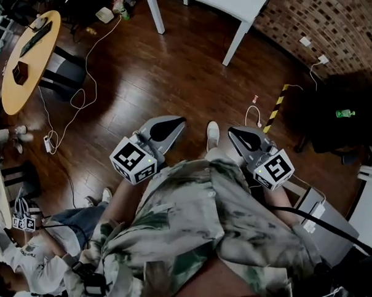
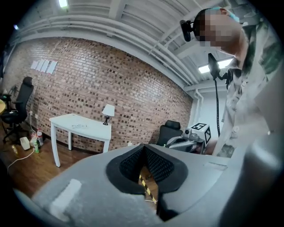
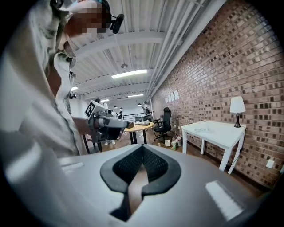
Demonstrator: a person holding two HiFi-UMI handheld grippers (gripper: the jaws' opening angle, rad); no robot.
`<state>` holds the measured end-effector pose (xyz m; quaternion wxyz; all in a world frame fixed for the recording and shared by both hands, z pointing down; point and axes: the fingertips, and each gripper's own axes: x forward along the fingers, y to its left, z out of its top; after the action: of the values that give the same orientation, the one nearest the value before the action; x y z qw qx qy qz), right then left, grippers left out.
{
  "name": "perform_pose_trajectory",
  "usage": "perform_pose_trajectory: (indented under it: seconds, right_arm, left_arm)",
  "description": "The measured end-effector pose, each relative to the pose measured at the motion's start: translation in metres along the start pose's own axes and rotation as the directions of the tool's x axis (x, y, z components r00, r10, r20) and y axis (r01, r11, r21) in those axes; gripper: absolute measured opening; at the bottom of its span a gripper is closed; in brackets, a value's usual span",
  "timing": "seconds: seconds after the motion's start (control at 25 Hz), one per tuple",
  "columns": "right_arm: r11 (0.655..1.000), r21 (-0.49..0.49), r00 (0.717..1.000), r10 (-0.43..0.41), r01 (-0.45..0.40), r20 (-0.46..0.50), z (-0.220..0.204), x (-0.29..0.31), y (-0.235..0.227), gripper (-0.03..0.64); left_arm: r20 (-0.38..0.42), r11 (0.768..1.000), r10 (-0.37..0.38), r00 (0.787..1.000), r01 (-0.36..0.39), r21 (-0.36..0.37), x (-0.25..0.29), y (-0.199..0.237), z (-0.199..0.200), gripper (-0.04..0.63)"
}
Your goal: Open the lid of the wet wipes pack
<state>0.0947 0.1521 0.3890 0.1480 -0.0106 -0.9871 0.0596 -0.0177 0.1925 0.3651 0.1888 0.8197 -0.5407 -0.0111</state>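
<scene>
No wet wipes pack shows in any view. In the head view both grippers are held close against the person's patterned shirt (image 1: 201, 219), above the wooden floor. My left gripper (image 1: 177, 121) points up and to the right, and its jaws are shut with nothing between them. My right gripper (image 1: 235, 131) points up and to the left, also shut and empty. In the left gripper view the left gripper (image 2: 144, 150) faces a brick wall, with the right gripper (image 2: 190, 136) off to the side. In the right gripper view the right gripper (image 3: 142, 151) faces the room, and the left gripper (image 3: 105, 122) is beside it.
A white table (image 1: 238, 7) stands by the brick wall (image 1: 327, 22) at the top. A round yellow table (image 1: 27, 58) is at the left, with cables (image 1: 83, 97) trailing over the floor. Another person (image 1: 40, 255) crouches at the lower left. Yellow-black tape (image 1: 275, 109) lies on the floor.
</scene>
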Motion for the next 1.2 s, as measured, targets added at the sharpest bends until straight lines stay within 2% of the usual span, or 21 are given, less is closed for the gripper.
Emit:
perform_pose_trajectory:
  seconds: [0.12, 0.32, 0.48, 0.6, 0.8, 0.96, 1.2]
  right_arm:
    - [0.998, -0.058, 1.0, 0.029, -0.029, 0.006, 0.013, 0.003, -0.065, 0.008]
    - [0.994, -0.1, 0.999, 0.05, -0.051, -0.013, 0.021, 0.004, -0.164, 0.008]
    - [0.992, -0.093, 0.996, 0.083, -0.087, -0.041, 0.019, 0.017, -0.213, 0.008]
    - [0.988, -0.103, 0.993, 0.114, -0.116, -0.026, 0.016, 0.031, -0.242, 0.008]
    - [0.984, -0.105, 0.988, 0.141, -0.147, -0.064, 0.028, 0.085, -0.276, 0.008]
    - [0.986, -0.119, 0.991, 0.104, -0.114, -0.088, 0.049, 0.135, -0.309, 0.008]
    - [0.988, -0.146, 0.995, 0.038, -0.051, -0.09, 0.079, 0.207, -0.375, 0.008]
  left_arm:
    - [0.002, 1.0, 0.03, 1.0, -0.03, 0.008, 0.053, 0.024, 0.021, 0.0]
    - [0.003, 0.997, 0.067, 0.998, -0.068, 0.042, 0.135, 0.062, 0.057, 0.0]
    - [-0.01, 0.995, 0.099, 0.995, -0.098, 0.03, 0.174, 0.086, 0.068, 0.0]
    - [-0.009, 0.993, 0.115, 0.993, -0.114, 0.014, 0.193, 0.105, 0.075, 0.0]
    - [0.007, 0.989, 0.148, 0.989, -0.148, 0.005, 0.205, 0.171, 0.08, 0.0]
    - [0.027, 0.993, 0.12, 0.992, -0.12, -0.004, 0.216, 0.237, 0.097, 0.0]
    - [0.007, 0.998, 0.039, 0.999, -0.04, 0.048, 0.252, 0.334, 0.138, 0.0]
